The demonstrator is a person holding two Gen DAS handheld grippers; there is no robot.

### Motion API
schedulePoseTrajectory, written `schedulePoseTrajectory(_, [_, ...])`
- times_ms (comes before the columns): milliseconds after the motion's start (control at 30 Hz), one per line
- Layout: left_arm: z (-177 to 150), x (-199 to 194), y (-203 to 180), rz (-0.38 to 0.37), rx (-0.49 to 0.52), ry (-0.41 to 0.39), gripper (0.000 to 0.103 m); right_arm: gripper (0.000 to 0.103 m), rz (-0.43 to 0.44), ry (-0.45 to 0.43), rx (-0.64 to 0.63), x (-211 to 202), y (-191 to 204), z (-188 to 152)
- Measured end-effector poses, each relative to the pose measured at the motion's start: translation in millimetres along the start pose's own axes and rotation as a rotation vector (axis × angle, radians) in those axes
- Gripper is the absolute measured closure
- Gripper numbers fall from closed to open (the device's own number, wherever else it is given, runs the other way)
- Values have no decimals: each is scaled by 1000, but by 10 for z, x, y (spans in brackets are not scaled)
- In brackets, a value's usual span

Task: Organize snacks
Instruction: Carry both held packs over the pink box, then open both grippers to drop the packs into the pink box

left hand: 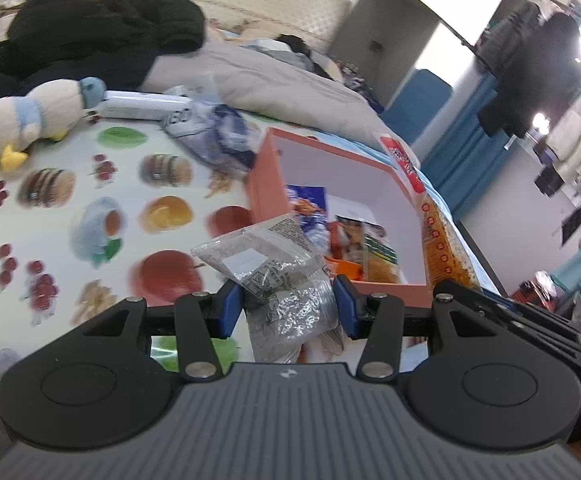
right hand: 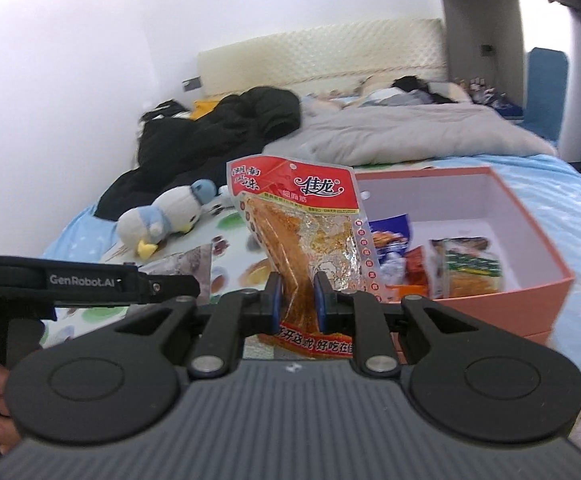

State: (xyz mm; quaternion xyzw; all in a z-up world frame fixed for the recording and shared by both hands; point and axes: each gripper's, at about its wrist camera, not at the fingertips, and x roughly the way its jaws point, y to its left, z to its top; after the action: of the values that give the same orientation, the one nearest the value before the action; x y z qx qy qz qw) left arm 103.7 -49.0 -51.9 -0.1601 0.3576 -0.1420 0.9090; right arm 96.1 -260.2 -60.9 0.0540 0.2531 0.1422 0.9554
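Left wrist view, lowest in the frame: the left gripper has its blue pads pinching a clear crinkled bag of grey seeds, which fills the gap between them at lower centre. Just behind the bag, right of centre, sits an open orange box with white inner walls. It holds several snack packets, among them a blue one and a green and orange one. Along the right side of the box a red and orange snack pouch stands on edge; whether it touches the box wall cannot be told. The box rests on a bed sheet printed with fruit and burgers. Farther back, at the left edge, a plush penguin lies on its side. Beyond it, at upper left, is a heap of black clothing, with a grey duvet at upper centre.

Right wrist view, lower centre: the right gripper is pressed onto the lower part of that same pouch, holding it upright. Part of the left gripper's body shows at the left edge. The box lies to the right, behind the pouch, with packets inside. The penguin lies left of centre, the black clothing and the duvet behind, and a padded headboard farthest back.
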Motion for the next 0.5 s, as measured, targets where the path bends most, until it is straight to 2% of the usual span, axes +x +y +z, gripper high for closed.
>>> schedulePoseTrajectory(233, [99,279,-345,-62,61,27,49,83,-67,-18,32,-132,-270,9])
schedulePoseTrajectory(500, [392,823,-621,-104,110,60,49,83,-103,-29,74,86,-642,92])
